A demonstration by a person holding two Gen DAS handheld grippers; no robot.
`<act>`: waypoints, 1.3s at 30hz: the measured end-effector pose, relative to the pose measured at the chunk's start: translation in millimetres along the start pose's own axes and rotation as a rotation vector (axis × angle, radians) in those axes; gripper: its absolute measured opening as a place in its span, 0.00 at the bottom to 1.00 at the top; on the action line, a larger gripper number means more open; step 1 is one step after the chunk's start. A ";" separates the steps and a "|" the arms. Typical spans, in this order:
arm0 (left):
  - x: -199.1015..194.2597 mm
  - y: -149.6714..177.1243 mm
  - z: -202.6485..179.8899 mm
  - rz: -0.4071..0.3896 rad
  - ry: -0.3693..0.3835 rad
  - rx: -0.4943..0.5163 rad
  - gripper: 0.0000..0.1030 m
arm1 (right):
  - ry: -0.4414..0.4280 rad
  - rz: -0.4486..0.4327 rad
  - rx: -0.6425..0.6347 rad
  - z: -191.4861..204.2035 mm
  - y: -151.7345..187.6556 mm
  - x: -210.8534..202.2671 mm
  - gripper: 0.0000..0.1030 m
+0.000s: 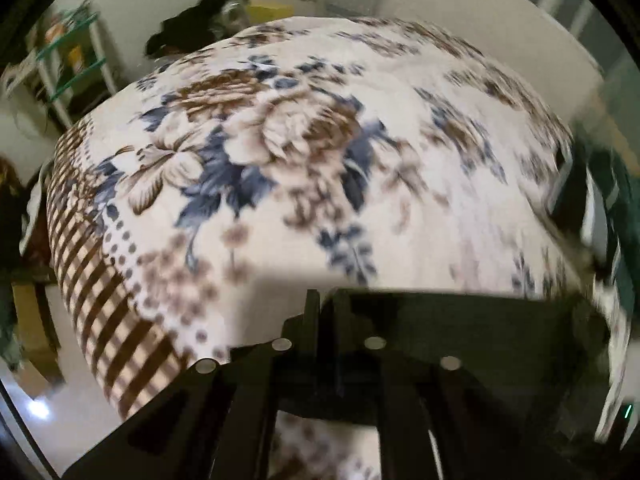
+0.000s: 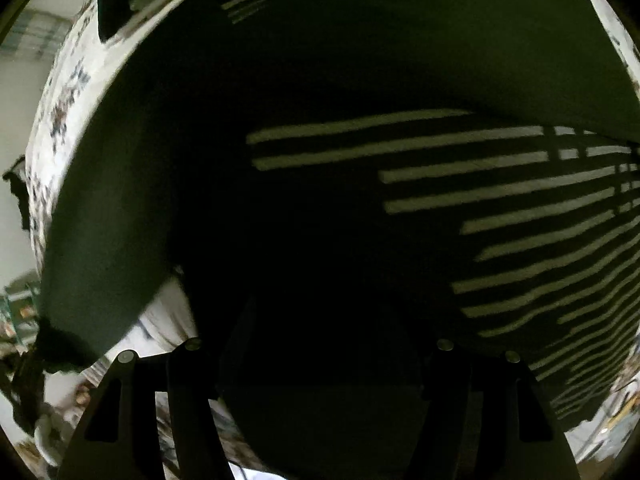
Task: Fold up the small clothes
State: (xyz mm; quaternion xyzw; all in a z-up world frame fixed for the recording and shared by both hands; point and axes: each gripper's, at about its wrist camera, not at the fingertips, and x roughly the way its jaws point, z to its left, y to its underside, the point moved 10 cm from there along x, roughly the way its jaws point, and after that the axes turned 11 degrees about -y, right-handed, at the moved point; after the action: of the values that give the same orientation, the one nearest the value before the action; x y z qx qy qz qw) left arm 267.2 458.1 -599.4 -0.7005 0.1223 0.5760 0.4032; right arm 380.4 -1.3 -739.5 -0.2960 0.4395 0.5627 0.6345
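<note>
Across the left wrist view, a bed covered by a floral blanket [image 1: 304,152] in cream, brown and blue fills most of the frame, with a brown checked border at its left edge. The left gripper [image 1: 326,304] points down at this blanket; its two black fingers stand together, closed, with nothing visible between them. At the far right of that view, a dark green garment with pale stripes [image 1: 612,216] appears as a blurred strip at the edge of the bed. A dark heap of cloth [image 1: 192,24] lies at the far end of the bed, near a green and white shelf unit [image 1: 68,64] against the wall.

On the right wrist view, the same dark green garment [image 2: 320,80] covers nearly the whole frame, spread over the floral blanket [image 2: 60,92], which shows along the left margin. Pale horizontal stripes cross the garment's right half. The right gripper [image 2: 320,360] sits directly over the garment with its fingers apart; dark fabric lies between and below them. Whether the pads press on the fabric cannot be told, because the area is too dark.
</note>
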 end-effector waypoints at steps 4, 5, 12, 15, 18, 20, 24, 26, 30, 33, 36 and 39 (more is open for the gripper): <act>12.4 0.9 23.8 0.072 0.062 -0.171 0.28 | -0.007 0.020 0.009 8.7 11.8 7.3 0.65; 14.1 7.3 25.7 0.091 0.079 -0.207 0.49 | -0.009 0.028 0.010 15.2 11.2 9.7 0.65; 69.2 96.5 31.4 0.343 0.161 -0.531 0.70 | 0.062 0.000 0.075 -5.7 1.3 16.3 0.65; 84.0 91.8 25.9 0.311 0.064 -0.558 0.71 | 0.084 -0.032 0.133 -26.6 -1.2 8.5 0.65; 83.4 66.5 15.3 0.242 -0.061 -0.505 0.38 | 0.106 -0.052 0.160 -42.5 -4.5 0.7 0.65; 80.8 46.5 7.0 0.203 -0.085 -0.445 0.07 | 0.115 -0.068 0.181 -50.2 -7.5 -6.0 0.65; 48.4 -5.5 -2.8 0.059 -0.019 -0.405 0.07 | 0.105 -0.101 0.190 -58.9 -12.6 -24.3 0.65; 27.1 -29.2 -3.5 -0.004 0.013 -0.406 0.07 | 0.103 -0.135 0.181 -49.8 -21.5 -24.6 0.65; -10.9 -73.5 -9.0 -0.098 0.064 -0.424 0.07 | 0.208 -0.199 0.183 -67.0 -34.1 -42.1 0.77; -38.6 -96.9 -26.6 -0.160 0.087 -0.393 0.07 | 0.339 -0.261 0.154 -80.4 -46.1 -63.8 1.00; -66.9 -115.1 -51.2 -0.221 0.088 -0.325 0.07 | 0.364 -0.282 0.106 -89.5 -57.3 -82.5 1.00; -104.2 -127.1 -85.7 -0.287 0.099 -0.245 0.07 | 0.297 -0.281 0.112 -81.7 -80.1 -78.6 1.00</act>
State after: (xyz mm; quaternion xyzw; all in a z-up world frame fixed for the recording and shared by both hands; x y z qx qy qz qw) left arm 376.8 449.1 -450.2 -0.7821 -0.0302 0.4878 0.3866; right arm 441.6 -123.4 -714.8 -0.3986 0.5130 0.3935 0.6504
